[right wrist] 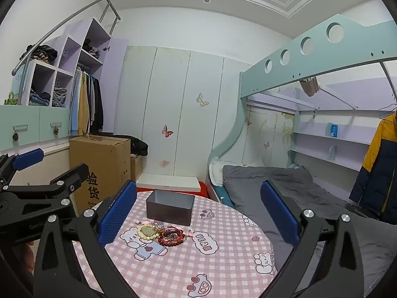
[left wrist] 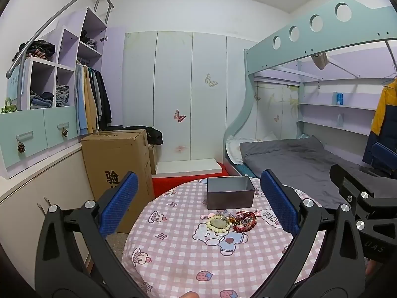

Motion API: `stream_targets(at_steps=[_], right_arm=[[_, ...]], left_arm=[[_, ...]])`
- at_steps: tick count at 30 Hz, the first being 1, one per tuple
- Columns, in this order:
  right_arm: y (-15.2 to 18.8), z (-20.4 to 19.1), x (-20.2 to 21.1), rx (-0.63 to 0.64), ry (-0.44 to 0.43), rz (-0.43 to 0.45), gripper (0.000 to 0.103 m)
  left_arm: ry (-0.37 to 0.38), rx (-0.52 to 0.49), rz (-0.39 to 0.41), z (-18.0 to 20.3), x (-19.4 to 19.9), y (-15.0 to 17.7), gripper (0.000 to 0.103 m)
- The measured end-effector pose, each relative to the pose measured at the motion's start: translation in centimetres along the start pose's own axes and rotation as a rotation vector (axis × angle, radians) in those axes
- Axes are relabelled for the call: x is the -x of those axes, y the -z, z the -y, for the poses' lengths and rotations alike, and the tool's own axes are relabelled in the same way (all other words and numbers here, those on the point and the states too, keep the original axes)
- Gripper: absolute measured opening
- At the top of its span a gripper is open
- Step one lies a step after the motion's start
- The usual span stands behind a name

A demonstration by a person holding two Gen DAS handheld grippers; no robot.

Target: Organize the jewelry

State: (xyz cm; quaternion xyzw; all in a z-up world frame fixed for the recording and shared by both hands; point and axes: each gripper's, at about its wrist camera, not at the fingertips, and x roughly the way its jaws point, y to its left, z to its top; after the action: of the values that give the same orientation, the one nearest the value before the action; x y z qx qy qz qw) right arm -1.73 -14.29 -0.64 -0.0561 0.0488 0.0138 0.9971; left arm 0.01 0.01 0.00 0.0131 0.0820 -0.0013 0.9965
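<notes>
Bedroom walls of pale wardrobe panels and a bunk bed (left wrist: 297, 154) frame a round worktop (left wrist: 188, 260) under a pink checked cloth. Seen from the left wrist, the left tongs (left wrist: 198, 203) stand spread wide and hold nothing, blue pads hovering above the cloth on either side of a heap of jewelry (left wrist: 232, 221). That tangle of cream and dark red bead bracelets lies near the middle of the worktop, just in front of an open grey tin box (left wrist: 230, 193) whose long axis runs left to right across the view, mouth upward. Part of the right tool's black frame shows at the right edge.

From the right wrist, the right tongs (right wrist: 198, 213) are likewise wide apart and empty, raised above the worktop. The jewelry (right wrist: 161, 233) sits left of centre, strung out roughly left to right, cream bracelet at the left and red strands at the right, again just short of the tin box (right wrist: 170, 207), here turned slightly askew. A cardboard carton (right wrist: 99, 164) stands on the floor behind.

Sorting appears not yet begun. A sound first move would be to lower one tool onto a single outer bracelet, pinch its beads rather than the knot of strands, and lift slowly so neighbours fall free before carrying it over the box.
</notes>
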Motion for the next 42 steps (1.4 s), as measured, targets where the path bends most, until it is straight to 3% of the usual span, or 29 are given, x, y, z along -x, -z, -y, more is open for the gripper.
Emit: stream_targets(at_steps=[25,35,42], right_arm=[[0.3,0.4,0.0,-0.003,0.002,-0.005,0.096],[1.3,-0.2,-1.0,-0.016,-0.007,-0.027,0.096],[1.7,-0.7,-2.0,0.012,-0.015,-0.074,0.096]], left_arm=[[-0.003,-0.004,-0.013,-0.3,-0.3,0.4,0.097],[0.016,-0.013,-0.009,-0.4,-1.1,1.1,0.097],[-0.01,-0.028,-0.025,-0.2,-2.2,1.8,0.097]])
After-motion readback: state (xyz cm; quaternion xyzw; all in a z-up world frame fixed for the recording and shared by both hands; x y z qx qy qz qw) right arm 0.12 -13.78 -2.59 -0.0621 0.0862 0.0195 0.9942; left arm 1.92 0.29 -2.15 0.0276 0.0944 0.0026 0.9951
